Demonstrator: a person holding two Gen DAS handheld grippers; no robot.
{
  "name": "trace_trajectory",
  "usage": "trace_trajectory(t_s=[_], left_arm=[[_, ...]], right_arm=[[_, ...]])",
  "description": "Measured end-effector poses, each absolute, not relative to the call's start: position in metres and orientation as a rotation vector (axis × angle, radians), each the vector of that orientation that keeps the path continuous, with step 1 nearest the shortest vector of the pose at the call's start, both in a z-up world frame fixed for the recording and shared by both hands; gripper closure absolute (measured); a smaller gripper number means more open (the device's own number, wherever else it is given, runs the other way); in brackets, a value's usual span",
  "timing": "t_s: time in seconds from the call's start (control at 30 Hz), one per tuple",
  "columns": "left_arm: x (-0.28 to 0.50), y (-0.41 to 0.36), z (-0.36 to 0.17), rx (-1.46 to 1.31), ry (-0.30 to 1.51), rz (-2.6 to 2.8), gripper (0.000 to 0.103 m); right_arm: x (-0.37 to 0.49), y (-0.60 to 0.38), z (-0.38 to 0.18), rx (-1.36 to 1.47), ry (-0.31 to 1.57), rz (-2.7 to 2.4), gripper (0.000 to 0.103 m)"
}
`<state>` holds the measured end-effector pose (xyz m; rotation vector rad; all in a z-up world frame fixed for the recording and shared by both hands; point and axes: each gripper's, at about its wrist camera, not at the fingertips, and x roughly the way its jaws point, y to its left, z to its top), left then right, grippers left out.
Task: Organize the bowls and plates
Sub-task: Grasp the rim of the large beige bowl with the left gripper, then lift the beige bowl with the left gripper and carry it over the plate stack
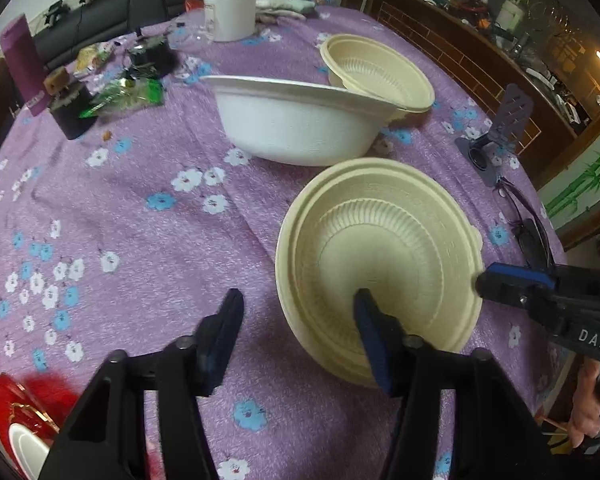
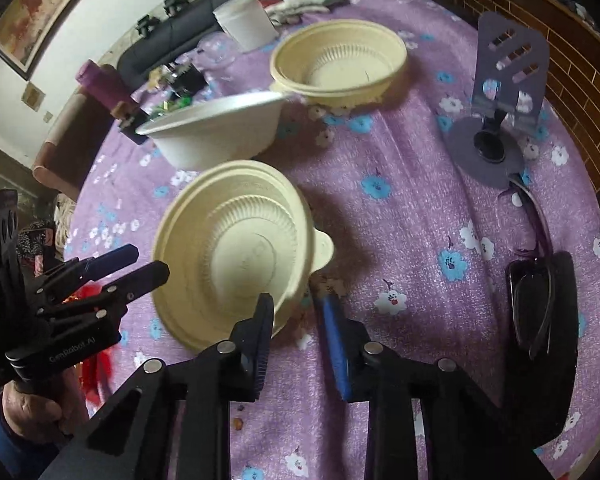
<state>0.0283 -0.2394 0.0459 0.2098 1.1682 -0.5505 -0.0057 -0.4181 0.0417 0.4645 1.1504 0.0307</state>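
Note:
A cream ribbed bowl [image 1: 380, 256] [image 2: 236, 248] sits tilted on the purple flowered tablecloth [image 1: 140, 208], near the front. My left gripper [image 1: 298, 300] is open, its right finger inside the bowl and its left finger outside, straddling the near rim. My right gripper [image 2: 298, 304] is open, its jaws on either side of the bowl's near right rim; it also shows in the left wrist view [image 1: 484, 280]. A white bowl [image 1: 300, 120] [image 2: 216, 132] stands behind. A second cream bowl [image 1: 376, 72] [image 2: 340, 60] stands farther back.
A white jar [image 1: 230, 10], a purple bottle [image 1: 20, 60] and snack wrappers [image 1: 128, 92] crowd the far left. A purple phone stand [image 2: 504, 92] and glasses on a black case [image 2: 540, 300] lie at the right. A red object [image 1: 24, 412] is at front left.

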Motion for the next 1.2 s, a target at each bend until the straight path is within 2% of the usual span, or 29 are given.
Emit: trace_trajectory(t_s=[0.07, 0.1, 0.43, 0.63, 0.93, 1.03, 1.2], left_arm=[[0.029, -0.243, 0.042, 0.218, 1.181, -0.562, 0.085], [0.028, -0.245, 0.040, 0.224, 1.185, -0.567, 0.087], [-0.002, -0.240, 0.058, 0.307, 1.101, -0.543, 0.086], [-0.034, -0.211, 0.068, 0.288, 1.119, -0.516, 0.086], [-0.063, -0.175, 0.048, 0.256, 1.207, -0.451, 0.086], [-0.064, -0.173, 0.045, 0.290, 1.166, -0.426, 0.082], [-0.066, -0.177, 0.040, 0.347, 1.119, -0.407, 0.081]], right_arm=[[-0.004, -0.416, 0.039, 0.459, 1.159, 0.043, 0.087], [-0.003, -0.415, 0.037, 0.450, 1.165, 0.043, 0.089], [-0.011, -0.409, 0.045, 0.430, 1.180, 0.058, 0.092], [-0.035, -0.390, 0.056, 0.411, 1.223, 0.140, 0.092], [-0.056, -0.359, 0.042, 0.437, 1.316, 0.249, 0.092], [-0.053, -0.352, 0.041, 0.417, 1.297, 0.233, 0.092], [-0.051, -0.342, 0.039, 0.345, 1.279, 0.199, 0.091]])
